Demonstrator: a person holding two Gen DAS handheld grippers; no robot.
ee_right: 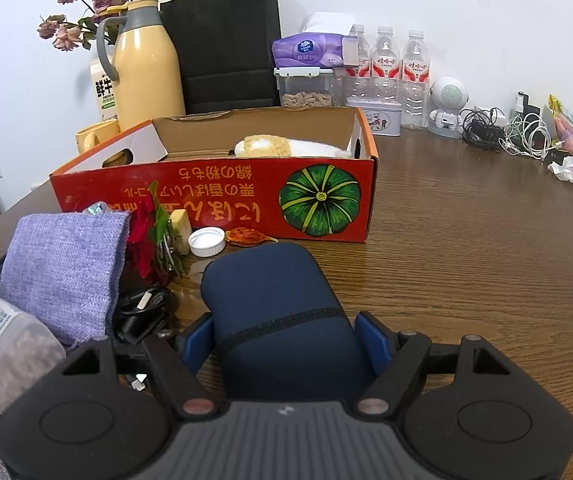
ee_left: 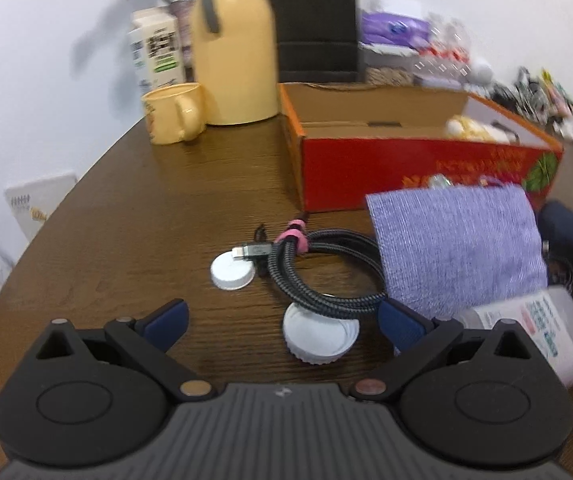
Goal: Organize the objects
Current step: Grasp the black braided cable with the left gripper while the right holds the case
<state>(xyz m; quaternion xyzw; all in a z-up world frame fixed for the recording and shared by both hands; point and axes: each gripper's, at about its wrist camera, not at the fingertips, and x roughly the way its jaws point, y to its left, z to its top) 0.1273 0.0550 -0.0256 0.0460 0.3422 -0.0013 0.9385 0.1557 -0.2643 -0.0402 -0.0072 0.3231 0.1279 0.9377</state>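
Note:
My left gripper point(ee_left: 284, 322) is open wide, low over the brown table point(ee_left: 126, 216). A white ribbed cap point(ee_left: 320, 338) lies between its fingers, nearer the right one. Just beyond are a coiled braided cable point(ee_left: 326, 276) with a pink tie and a second white cap point(ee_left: 232, 270). A purple cloth point(ee_left: 458, 244) stands to the right, with a white pill bottle point(ee_left: 538, 328) lying below it. My right gripper point(ee_right: 285, 340) is shut on a navy soft case point(ee_right: 278, 304), its blue pads against both sides. The open red cardboard box point(ee_right: 214, 196) sits ahead with a plush toy point(ee_right: 286, 146) inside.
A yellow thermos point(ee_right: 146, 68), yellow mug point(ee_left: 174, 118), milk carton and black paper bag point(ee_right: 226, 44) stand behind the box. Water bottles point(ee_right: 386, 68), a tissue pack, a tin and tangled cables point(ee_right: 506, 132) line the back wall. A red rose point(ee_right: 146, 236) and white cap point(ee_right: 207, 242) lie before the box.

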